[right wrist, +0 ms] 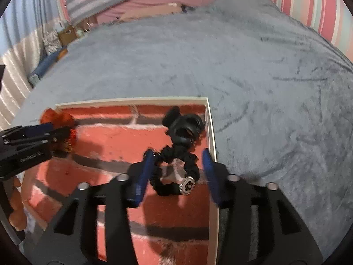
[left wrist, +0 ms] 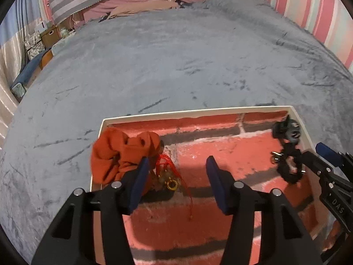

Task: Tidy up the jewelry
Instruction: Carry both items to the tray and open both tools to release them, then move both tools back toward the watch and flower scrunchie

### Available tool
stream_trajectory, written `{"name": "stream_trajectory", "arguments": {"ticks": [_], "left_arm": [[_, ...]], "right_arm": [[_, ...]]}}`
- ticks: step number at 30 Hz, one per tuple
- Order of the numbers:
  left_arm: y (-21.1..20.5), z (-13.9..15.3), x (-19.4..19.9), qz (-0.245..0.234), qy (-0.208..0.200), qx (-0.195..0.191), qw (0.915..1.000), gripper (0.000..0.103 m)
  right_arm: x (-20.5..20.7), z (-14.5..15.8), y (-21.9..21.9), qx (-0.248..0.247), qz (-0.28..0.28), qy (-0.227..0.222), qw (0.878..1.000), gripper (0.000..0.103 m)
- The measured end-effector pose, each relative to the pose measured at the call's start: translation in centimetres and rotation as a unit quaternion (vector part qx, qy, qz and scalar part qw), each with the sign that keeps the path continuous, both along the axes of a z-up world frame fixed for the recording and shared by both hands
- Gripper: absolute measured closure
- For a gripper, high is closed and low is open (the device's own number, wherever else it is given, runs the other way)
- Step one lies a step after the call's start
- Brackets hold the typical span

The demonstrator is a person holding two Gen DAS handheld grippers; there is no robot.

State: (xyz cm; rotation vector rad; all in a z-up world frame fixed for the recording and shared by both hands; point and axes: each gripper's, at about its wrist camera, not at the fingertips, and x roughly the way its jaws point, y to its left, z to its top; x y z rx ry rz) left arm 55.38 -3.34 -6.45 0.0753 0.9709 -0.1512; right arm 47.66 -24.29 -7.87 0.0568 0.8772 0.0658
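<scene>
Here, sorting hair pieces in a brick-print tray (left wrist: 198, 112) on the bed (left wrist: 176, 61): left gripper (left wrist: 176, 174) fingers spread by the orange scrunchie (left wrist: 119, 152), right gripper (right wrist: 177, 172) fingers spread around the black scrunchie (right wrist: 176, 172), ready to lift.

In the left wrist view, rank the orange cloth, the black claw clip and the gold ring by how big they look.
Largest to smallest:
1. orange cloth
2. black claw clip
3. gold ring

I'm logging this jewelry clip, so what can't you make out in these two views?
- Left wrist view: the left finger hides part of the orange scrunchie; the gold charm is too small to identify.
- Right wrist view: the left gripper covers most of that scrunchie; motion blur.
</scene>
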Motion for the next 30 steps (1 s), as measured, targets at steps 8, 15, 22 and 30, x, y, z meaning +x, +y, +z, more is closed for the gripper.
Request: {"name": "stream_trajectory", "arguments": {"ticks": [8, 15, 22, 30], "left_arm": [[2.4, 4.9, -5.4, 0.004, -0.072, -0.022, 0.9972, 0.021], [4.7, 7.8, -12.5, 0.006, -0.117, -0.022, 0.9929, 0.01], [7.0, 8.5, -20.5, 0.009, -0.139, -0.013, 0.9902, 0.01], [7.7, 7.7, -27.8, 0.005, -0.14, -0.025, 0.9898, 0.01]], "right_arm": [[-4.9, 5.2, -0.6, 0.001, -0.011, -0.063, 0.998, 0.009], [-11.4, 7.6, -0.9, -0.023, -0.012, -0.088, 0.996, 0.004], [-19.1, 7.8, -2.1, -0.04, -0.029, -0.1, 0.994, 0.004], [-26.5, 6.3, -2.5, -0.076, -0.054, -0.108, 0.99, 0.004]]}}
